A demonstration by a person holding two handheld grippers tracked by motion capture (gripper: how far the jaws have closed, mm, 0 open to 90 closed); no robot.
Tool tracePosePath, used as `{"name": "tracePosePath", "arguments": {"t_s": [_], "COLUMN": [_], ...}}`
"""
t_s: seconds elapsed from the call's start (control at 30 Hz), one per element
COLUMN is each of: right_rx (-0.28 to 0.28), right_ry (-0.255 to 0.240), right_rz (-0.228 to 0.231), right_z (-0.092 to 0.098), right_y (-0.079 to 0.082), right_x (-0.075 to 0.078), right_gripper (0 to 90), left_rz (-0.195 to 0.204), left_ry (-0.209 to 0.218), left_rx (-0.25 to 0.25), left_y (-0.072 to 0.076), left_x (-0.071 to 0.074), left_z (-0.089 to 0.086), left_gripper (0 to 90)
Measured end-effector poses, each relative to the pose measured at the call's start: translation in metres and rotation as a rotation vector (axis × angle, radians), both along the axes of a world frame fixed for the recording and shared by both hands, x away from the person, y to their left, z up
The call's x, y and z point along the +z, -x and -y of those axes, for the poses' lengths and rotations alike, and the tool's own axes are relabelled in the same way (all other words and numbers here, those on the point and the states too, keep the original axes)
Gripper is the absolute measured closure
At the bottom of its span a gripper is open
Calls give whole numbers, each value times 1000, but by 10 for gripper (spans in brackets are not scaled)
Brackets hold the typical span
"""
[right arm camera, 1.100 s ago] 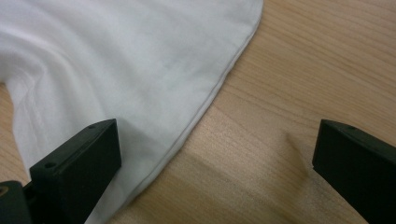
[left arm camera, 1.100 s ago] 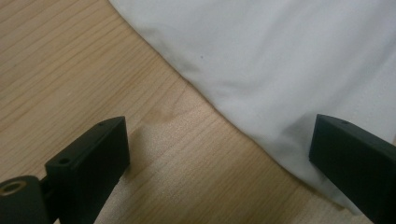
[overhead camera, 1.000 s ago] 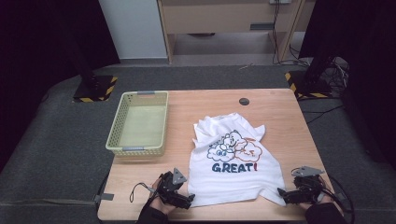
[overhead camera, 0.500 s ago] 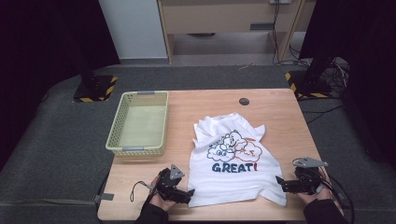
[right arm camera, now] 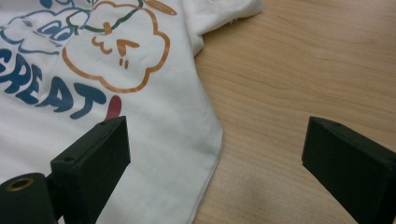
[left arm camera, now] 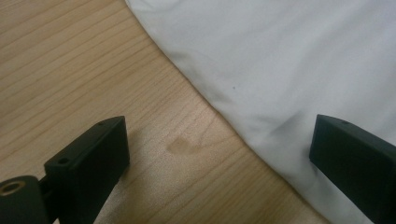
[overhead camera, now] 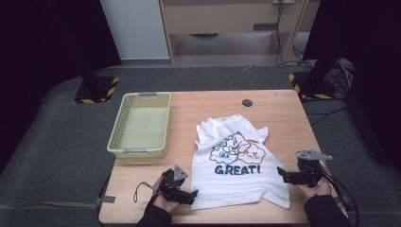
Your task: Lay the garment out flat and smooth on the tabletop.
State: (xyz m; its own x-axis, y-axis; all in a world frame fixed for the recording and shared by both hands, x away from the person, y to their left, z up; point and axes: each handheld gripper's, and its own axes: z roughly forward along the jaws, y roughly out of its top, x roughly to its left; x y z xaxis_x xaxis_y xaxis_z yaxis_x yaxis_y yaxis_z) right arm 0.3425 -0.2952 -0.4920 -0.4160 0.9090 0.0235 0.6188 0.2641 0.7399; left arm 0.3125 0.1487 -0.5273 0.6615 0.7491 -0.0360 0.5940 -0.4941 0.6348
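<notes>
white t-shirt laid out, right gripper lifted back from the hem corner

nearest the person, the left gripper [overhead camera: 191,195] sits low at the near left corner of the white t-shirt [overhead camera: 239,163]. its jaws are spread; in the left gripper view one jaw stands over bare wood and the other over the cloth edge [left arm camera: 261,84], with nothing pinched.

the right gripper [overhead camera: 282,173] stands just off the shirt's near right corner. compared with a second ago it has moved away from the hem and risen slightly. its jaws are spread wide and have just been closing a little; no cloth is between them. in the right gripper view the shirt's side hem [right arm camera: 212,154] runs between the jaw tips but lies flat on the table [overhead camera: 283,118] below them.

the shirt lies print-up, mid-table toward the near edge. its upper part looks bunched, though the high view is too coarse to confirm the folds.

farther off, to the left, a yellow-green basket [overhead camera: 116,142] stands empty, well apart from the shirt. a small dark disc [overhead camera: 247,102] lies near the far edge.

judgement: the right corner appears released, so the next grasp has not begun.
</notes>
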Motion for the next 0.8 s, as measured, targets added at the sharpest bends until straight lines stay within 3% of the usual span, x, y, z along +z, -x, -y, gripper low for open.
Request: {"name": "tracePosePath", "arguments": {"t_s": [0.2,0.8], "right_rx": [-11,-9], "right_ry": [-18,-21], "right_rz": [14,52], "right_z": [-3,-21], "right_y": [-11,-42], "right_x": [2,16], "right_gripper": [97,123], "left_rz": [9,13], "left_ry": [-24,-22], "left_rx": [-11,-12], "left_y": [1,1], "left_x": [-1,-1], "left_z": [2,2], "left_gripper": [37,27]}}
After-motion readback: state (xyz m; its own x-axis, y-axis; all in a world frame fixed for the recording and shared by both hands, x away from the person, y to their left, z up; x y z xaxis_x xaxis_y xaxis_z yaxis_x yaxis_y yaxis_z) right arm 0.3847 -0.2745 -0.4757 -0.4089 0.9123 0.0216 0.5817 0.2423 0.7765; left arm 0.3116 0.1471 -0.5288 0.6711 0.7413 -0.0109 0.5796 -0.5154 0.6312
